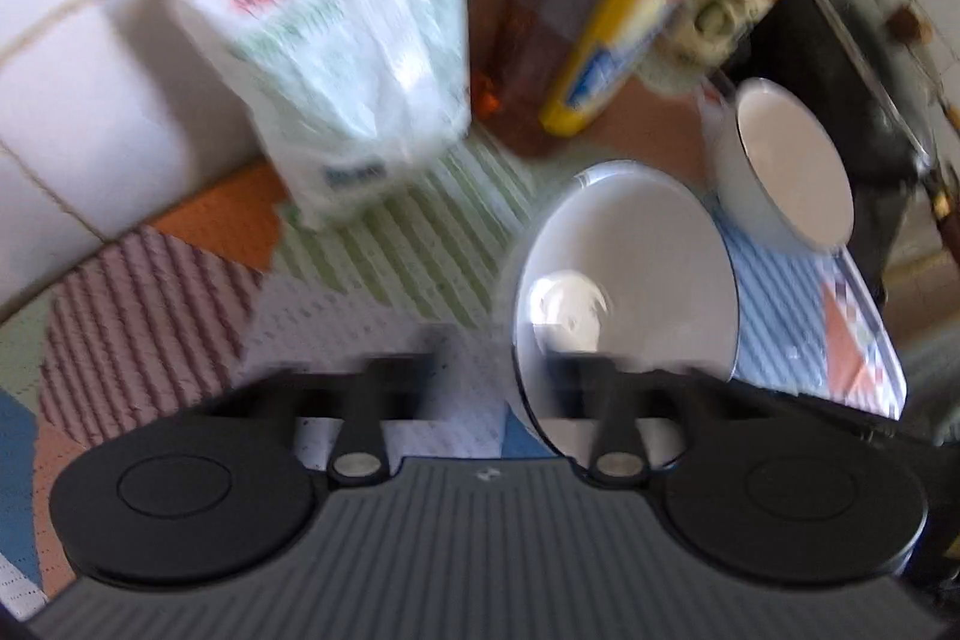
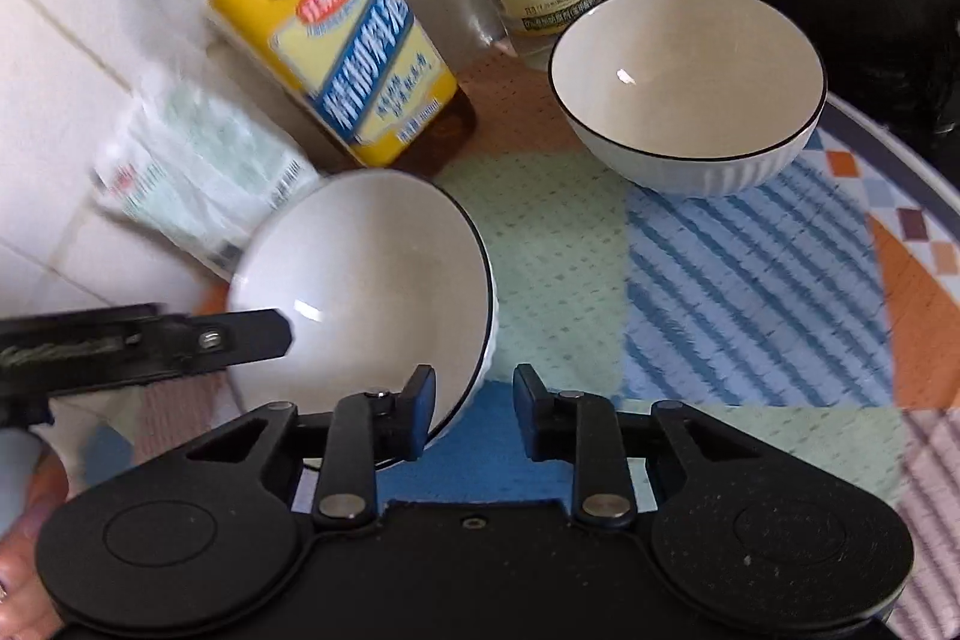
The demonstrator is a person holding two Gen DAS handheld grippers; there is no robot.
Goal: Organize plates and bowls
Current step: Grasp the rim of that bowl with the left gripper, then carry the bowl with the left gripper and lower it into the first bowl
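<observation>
while both jaws work at one tilted bowl (image 2: 360,280)
left gripper (image 2: 264,334) shut on its far rim; right gripper (image 2: 471,406) part open astride the near rim; second bowl (image 2: 684,94) upright on the table (image 2: 750,292).

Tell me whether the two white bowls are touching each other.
Apart. The right wrist view shows patterned mat plainly between the tilted near bowl and the far bowl.
</observation>
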